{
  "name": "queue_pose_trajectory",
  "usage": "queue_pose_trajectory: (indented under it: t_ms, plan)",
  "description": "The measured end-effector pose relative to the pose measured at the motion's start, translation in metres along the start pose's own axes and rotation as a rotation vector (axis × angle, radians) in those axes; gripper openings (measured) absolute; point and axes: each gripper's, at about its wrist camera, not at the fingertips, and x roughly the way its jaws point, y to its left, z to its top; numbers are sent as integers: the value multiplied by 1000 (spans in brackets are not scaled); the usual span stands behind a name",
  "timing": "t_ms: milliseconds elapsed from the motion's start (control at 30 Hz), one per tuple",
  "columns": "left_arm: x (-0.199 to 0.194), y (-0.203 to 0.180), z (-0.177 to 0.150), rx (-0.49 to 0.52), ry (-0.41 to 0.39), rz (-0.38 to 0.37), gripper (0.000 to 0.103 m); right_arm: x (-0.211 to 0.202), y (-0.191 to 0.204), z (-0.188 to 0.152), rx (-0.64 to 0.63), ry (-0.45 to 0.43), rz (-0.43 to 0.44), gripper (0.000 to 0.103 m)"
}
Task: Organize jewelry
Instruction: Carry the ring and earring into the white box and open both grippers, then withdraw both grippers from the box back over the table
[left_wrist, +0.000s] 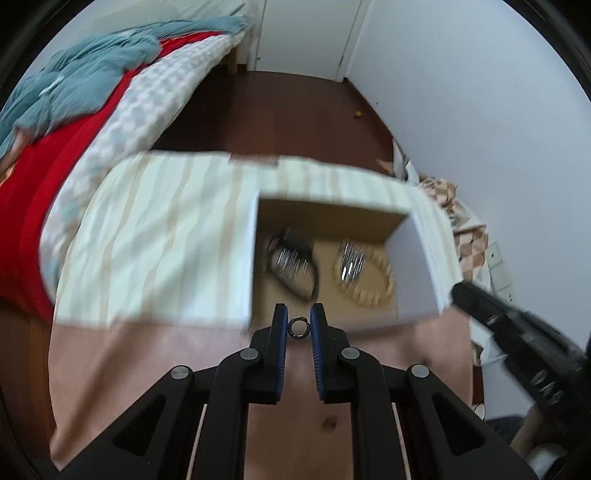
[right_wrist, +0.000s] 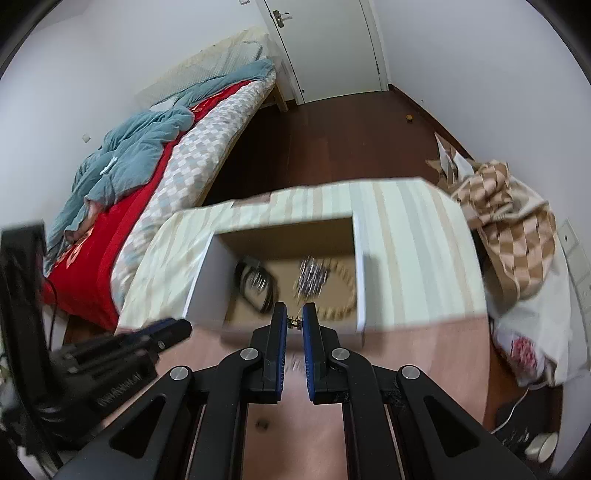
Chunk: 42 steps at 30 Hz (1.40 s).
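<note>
Nearly closed, left gripper (left_wrist: 298, 328) pinches a ring (left_wrist: 297, 328); right gripper (right_wrist: 294, 324) nips a small gold piece (right_wrist: 294, 322).

My left gripper (left_wrist: 298, 326): jaws squeezing a little ring (left_wrist: 298, 328)
Box (left_wrist: 325, 221): open, blurry jewelry inside

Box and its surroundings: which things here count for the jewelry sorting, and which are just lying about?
Job:
- ring in left gripper
- small gold piece in right gripper
- box
- black cord necklace
- bead bracelet

Lying about:
- bed
- blue blanket
- checked cloth
- door
</note>
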Motion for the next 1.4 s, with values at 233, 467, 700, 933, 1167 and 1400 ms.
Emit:
queue_pose_trajectory:
  t_ms: [233,467,700,933,1167,1400]
  plan:
    - [38,-1,49,8,84,-19,10,54,-13,39,-37,116,-6,9]
    - [45,2,56,-4,124,22,35,70,-33,49,28,176,23,43]
    - [28,10,57,-6,67,83,68,59,-28,44,3,169,-39,55]
    - [11,19,39,5,24,184,97,49,-12,29,-72,169,-195,95]
    - [-5,18,12,36,-7,263,102,32,-4,11,-101,154,-291,101]
    - [-34,19,-11,27,-41,280,102,0,9,-6,-104,110,-299,101]
